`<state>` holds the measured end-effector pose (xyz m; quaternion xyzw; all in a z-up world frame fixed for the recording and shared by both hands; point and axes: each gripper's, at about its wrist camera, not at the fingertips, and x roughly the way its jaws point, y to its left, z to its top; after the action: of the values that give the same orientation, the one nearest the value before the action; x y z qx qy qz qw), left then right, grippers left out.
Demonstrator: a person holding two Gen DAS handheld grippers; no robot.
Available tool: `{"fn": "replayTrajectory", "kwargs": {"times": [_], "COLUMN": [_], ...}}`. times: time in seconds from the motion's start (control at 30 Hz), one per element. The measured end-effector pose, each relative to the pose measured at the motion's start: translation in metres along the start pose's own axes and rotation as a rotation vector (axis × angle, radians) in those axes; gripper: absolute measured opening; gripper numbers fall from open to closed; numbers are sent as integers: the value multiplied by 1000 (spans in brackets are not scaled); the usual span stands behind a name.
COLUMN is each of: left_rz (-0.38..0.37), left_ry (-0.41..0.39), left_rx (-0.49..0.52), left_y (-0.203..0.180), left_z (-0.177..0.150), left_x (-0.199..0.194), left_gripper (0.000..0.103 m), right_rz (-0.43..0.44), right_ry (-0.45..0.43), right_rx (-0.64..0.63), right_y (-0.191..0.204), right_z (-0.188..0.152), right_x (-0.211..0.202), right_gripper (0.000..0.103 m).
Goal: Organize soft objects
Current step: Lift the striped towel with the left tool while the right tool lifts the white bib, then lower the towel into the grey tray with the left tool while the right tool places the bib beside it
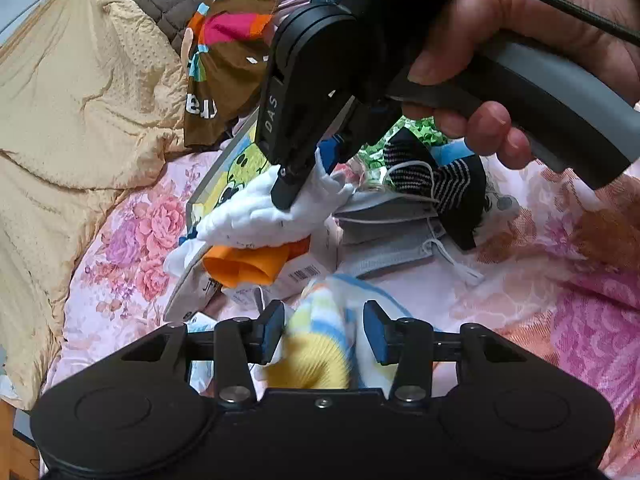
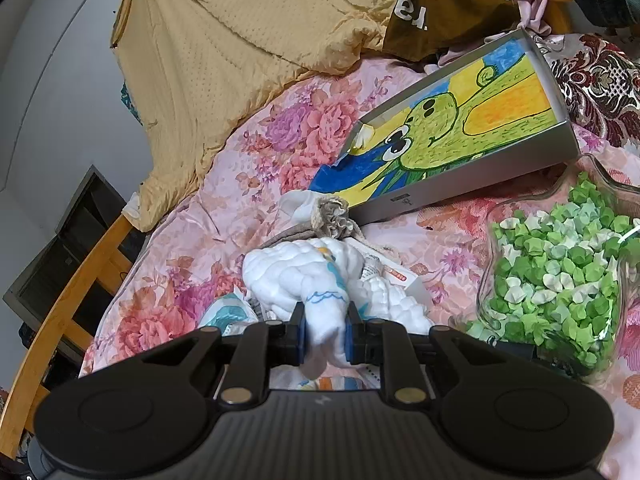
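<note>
A pile of soft items lies on the floral bedspread [image 1: 120, 264]. My right gripper [image 2: 326, 338] is shut on a white quilted cloth [image 2: 320, 276]; in the left wrist view it [image 1: 296, 188] pinches that cloth [image 1: 260, 216] above an orange cloth [image 1: 248, 266]. My left gripper [image 1: 324, 332] has its jaws apart around a yellow, blue and white striped sock [image 1: 320, 344], which lies between the pads without being clamped. Grey face masks [image 1: 392, 240] and a black striped sock [image 1: 440, 184] lie to the right.
An open box with a green cartoon drawing [image 2: 460, 128] stands behind the pile. A clear container of green paper stars [image 2: 560, 276] is at right. A tan blanket [image 2: 240, 40] and heaped clothes [image 1: 232, 52] fill the back. A wooden bed rail [image 2: 60, 320] runs along the left.
</note>
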<state>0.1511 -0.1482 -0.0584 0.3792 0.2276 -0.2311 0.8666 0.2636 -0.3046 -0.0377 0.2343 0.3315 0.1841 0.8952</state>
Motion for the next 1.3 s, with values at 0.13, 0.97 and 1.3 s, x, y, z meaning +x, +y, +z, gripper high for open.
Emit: {"fn": "replayTrajectory", "kwargs": {"times": [0.13, 0.97, 1.3], "left_rz": [-25, -84, -29], "left_ry": [41, 22, -174], "left_rx": [10, -340, -514], "left_y": [-2, 110, 185], "left_z": [1, 34, 105], "left_x": [9, 9, 58], "left_gripper": [30, 9, 9], "right_rz": [-3, -68, -119], "right_ry": [0, -307, -431], "right_rx": [-11, -107, -28], "right_y": [1, -8, -57], "right_z": [0, 39, 94], "right_x": [0, -9, 11], "right_gripper": [20, 20, 20]}}
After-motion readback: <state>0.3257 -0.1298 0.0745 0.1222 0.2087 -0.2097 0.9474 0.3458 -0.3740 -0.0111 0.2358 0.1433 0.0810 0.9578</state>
